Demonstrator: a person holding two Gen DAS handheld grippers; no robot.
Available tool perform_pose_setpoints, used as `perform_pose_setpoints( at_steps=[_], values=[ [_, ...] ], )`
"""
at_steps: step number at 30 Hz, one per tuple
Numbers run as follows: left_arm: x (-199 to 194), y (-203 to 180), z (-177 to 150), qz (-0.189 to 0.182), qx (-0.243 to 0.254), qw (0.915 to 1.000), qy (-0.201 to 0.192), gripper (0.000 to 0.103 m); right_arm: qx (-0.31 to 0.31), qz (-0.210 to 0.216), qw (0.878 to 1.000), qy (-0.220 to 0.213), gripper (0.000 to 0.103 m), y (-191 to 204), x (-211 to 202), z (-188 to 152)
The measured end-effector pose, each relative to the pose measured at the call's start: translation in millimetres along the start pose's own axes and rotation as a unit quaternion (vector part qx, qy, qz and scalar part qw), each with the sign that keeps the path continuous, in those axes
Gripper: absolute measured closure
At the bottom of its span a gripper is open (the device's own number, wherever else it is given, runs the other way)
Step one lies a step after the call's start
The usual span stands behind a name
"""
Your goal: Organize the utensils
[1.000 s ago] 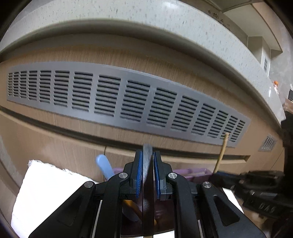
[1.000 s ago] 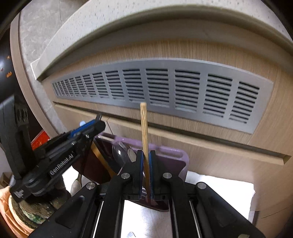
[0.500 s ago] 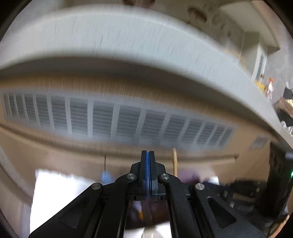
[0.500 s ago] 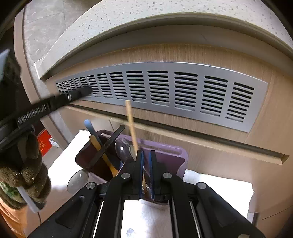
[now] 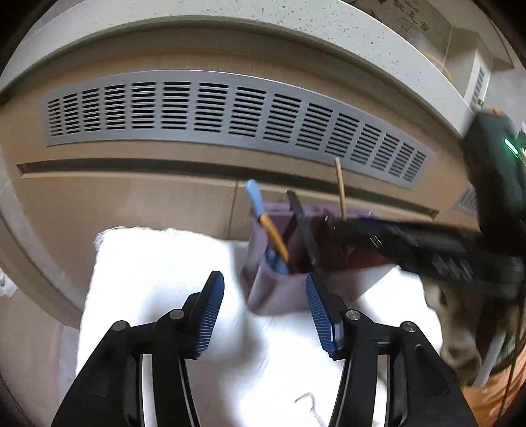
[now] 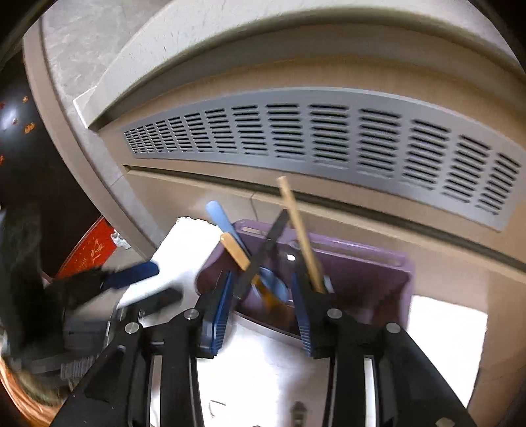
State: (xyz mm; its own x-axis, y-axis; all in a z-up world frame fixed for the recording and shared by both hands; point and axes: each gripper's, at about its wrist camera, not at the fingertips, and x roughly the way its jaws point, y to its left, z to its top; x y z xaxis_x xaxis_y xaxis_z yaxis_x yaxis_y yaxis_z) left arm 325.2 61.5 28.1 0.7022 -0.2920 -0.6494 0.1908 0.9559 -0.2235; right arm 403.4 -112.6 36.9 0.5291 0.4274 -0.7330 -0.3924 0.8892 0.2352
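Note:
A purple utensil holder [image 5: 279,292] [image 6: 365,272] stands on a white towel [image 5: 157,269]. In it lean a blue-handled utensil [image 5: 254,197] [image 6: 220,216], a flat black utensil [image 5: 302,226] [image 6: 268,246], a wooden chopstick [image 5: 340,190] [image 6: 296,220] and a tan-handled piece [image 6: 235,249]. My left gripper [image 5: 266,312] hovers just in front of the holder; its jaws are opening, with nothing between the pads. My right gripper [image 6: 261,312] is at the holder's front rim, jaws opening, with the chopstick free beside its right finger [image 6: 302,315]. Each gripper shows blurred in the other's view, the right one [image 5: 427,249] and the left one [image 6: 131,279].
Behind the holder rises a wooden cabinet front with a long grey vent grille [image 5: 230,111] [image 6: 328,138] under a speckled stone counter edge [image 5: 263,13]. A red object [image 6: 88,256] lies at the left. The towel [image 6: 443,322] extends right of the holder.
The left gripper let go of the black utensil and the right one let go of the chopstick; both now stand in the holder. Both grippers backed away and their jaws spread.

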Motion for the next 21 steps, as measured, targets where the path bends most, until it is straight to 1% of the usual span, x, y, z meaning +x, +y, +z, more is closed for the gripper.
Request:
perform_pose_setpoints(
  at_steps=[3, 8, 9, 12, 13, 15, 17, 19, 21],
  values=[
    [-9, 9, -7, 0.002, 0.0, 1.0, 0.006, 0.042, 0.031, -0.02, 0.999, 0.022, 0.068, 7, 21, 8],
    [-17, 19, -15, -0.006, 0.005, 0.9999, 0.012, 0.04, 0.067, -0.049, 0.995, 0.053, 0.069, 13, 50, 19],
    [-19, 20, -18, -0.008, 0.007, 0.9999, 0.012, 0.04, 0.067, -0.058, 0.995, 0.056, 0.069, 14, 55, 20],
    [-22, 23, -22, -0.015, 0.009, 0.9997, 0.014, 0.039, 0.055, -0.106, 0.991, 0.065, 0.07, 24, 68, 23],
    [-23, 23, -23, -0.018, 0.011, 0.9997, 0.014, 0.039, 0.054, -0.114, 0.99, 0.066, 0.07, 24, 71, 23],
    [-24, 24, -25, -0.021, 0.013, 0.9996, 0.015, 0.039, 0.055, -0.135, 0.987, 0.072, 0.075, 24, 77, 23],
    [-25, 25, -27, -0.023, 0.013, 0.9996, 0.014, 0.039, 0.047, -0.137, 0.987, 0.076, 0.091, 25, 81, 22],
    [-26, 27, -28, -0.025, 0.011, 0.9995, 0.013, 0.039, 0.037, -0.116, 0.991, 0.058, 0.092, 25, 74, 23],
    [-25, 27, -29, -0.027, 0.009, 0.9996, 0.007, 0.039, 0.015, -0.103, 0.994, 0.015, 0.092, 28, 59, 24]
  ],
)
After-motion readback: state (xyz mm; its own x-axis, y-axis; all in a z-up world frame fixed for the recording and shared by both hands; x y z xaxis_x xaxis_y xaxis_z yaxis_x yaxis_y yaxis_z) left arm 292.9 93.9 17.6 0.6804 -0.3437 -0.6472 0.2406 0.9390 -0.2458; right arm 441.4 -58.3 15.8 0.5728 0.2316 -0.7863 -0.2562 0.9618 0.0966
